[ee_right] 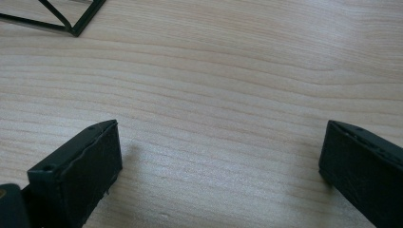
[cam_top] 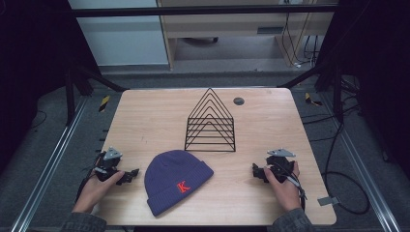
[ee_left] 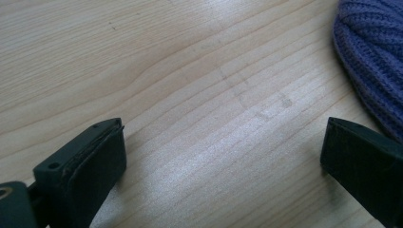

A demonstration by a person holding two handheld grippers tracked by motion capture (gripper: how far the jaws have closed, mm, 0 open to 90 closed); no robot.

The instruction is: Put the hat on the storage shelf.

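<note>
the left hand-held gripper rests at the lower left of the high view, jaws wide apart with nothing between them, just left of the purple knitted beanie with a red letter k. the right hand-held gripper sits at the lower right, jaws likewise spread and empty, well apart from the beanie. the beanie lies flat on the light wooden bench, low in the centre. behind it stands a black wire triangular rack, upright.
</note>
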